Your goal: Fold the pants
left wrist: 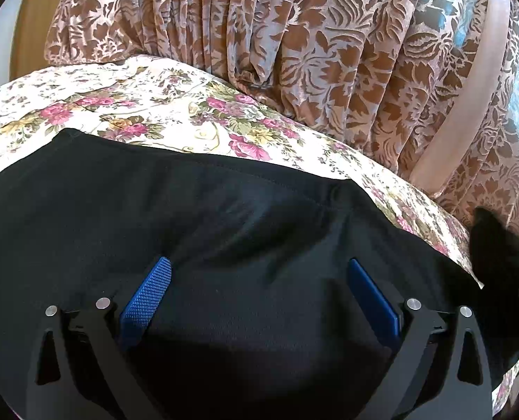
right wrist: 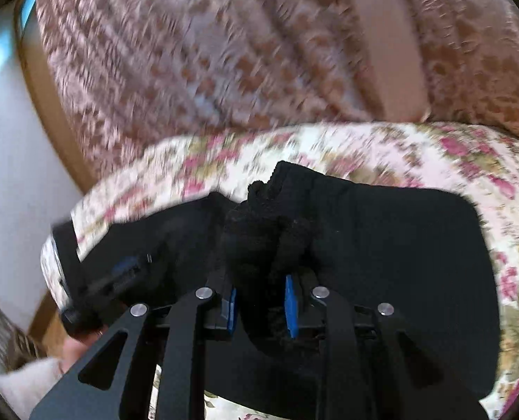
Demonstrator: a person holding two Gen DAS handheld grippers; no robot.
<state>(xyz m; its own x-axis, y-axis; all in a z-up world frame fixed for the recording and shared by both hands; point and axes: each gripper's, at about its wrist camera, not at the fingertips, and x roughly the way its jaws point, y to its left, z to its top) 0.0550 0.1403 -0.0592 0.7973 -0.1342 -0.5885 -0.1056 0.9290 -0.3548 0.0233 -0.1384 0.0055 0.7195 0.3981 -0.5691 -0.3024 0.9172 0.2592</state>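
I held my right tongs (right wrist: 261,306) narrow, clamped on a bunched fold of the black pants (left wrist: 224,217); my left tongs (left wrist: 259,297) stood wide above them on the bed (left wrist: 137,105).

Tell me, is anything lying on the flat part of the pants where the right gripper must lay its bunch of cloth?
Nothing visible does. The right gripper holds a bunch of the black pants, and the flat part is bare.

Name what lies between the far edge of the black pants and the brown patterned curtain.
Only the floral bedspread lies between pants and curtain, clearest in the left wrist view.
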